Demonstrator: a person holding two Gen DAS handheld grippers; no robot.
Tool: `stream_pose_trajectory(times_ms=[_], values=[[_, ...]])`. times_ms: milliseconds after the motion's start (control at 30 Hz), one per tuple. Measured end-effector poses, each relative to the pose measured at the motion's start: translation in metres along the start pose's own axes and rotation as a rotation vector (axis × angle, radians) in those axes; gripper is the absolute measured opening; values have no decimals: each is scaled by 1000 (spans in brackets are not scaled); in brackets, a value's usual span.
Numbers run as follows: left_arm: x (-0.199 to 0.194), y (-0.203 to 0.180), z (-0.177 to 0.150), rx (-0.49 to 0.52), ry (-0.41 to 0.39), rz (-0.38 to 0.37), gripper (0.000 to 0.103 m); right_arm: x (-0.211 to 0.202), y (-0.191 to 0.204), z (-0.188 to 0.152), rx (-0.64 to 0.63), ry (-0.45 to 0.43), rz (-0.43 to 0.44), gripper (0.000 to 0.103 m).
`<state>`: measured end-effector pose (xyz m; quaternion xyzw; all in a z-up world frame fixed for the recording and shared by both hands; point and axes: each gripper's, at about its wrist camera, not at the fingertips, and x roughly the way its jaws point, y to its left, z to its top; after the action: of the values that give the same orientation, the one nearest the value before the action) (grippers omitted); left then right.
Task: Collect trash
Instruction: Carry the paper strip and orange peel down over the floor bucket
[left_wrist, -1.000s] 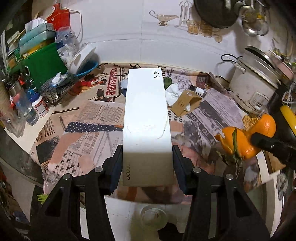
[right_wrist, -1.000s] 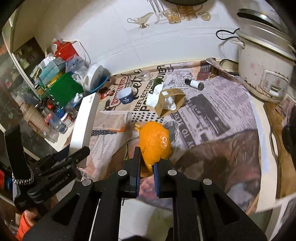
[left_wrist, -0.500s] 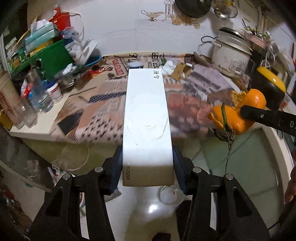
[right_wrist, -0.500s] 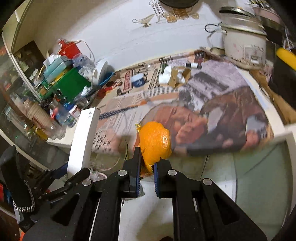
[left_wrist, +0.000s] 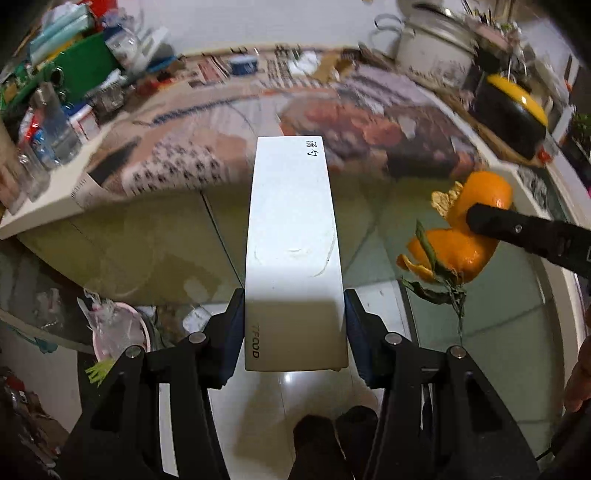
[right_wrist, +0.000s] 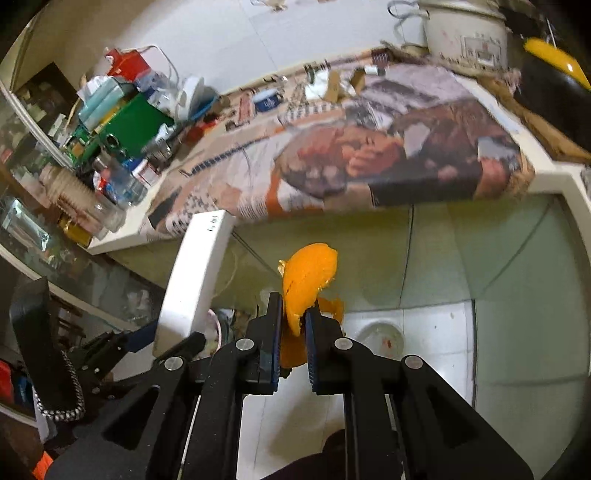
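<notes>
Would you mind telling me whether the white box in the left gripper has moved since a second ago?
Yes. The white box has moved back off the newspaper-covered table: it hung over the tabletop then, and now mostly hangs over the floor in front of it, still clamped in the left gripper.

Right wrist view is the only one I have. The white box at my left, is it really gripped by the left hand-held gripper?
Observer: Yes. The left wrist view shows the left hand-held gripper with one pad on each long side of the white box, near its printed end.
Operator: Does something hang from my orange peel?
Observer: Yes. A green stem with leaves dangles under the orange peel that the right hand-held gripper pinches.
Operator: Is there a bin?
Observer: Perhaps. A pink container with a plastic bag in it stands on the floor, left of the box.
</notes>
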<state>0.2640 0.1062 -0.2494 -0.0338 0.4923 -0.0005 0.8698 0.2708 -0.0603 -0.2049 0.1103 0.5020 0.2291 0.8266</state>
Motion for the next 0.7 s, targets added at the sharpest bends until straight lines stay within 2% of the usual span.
stream_pose_trajectory(times_ms=[200, 367, 700], values=[[51, -24, -17, 21, 95, -16, 50, 32, -38, -11, 31, 57, -13, 10], [115, -40, -36, 25, 164, -34, 50, 72, -74, -21, 43, 99, -42, 10], [266, -53, -103, -83, 291, -124, 50, 182, -147, -60, 20, 195, -71, 10]])
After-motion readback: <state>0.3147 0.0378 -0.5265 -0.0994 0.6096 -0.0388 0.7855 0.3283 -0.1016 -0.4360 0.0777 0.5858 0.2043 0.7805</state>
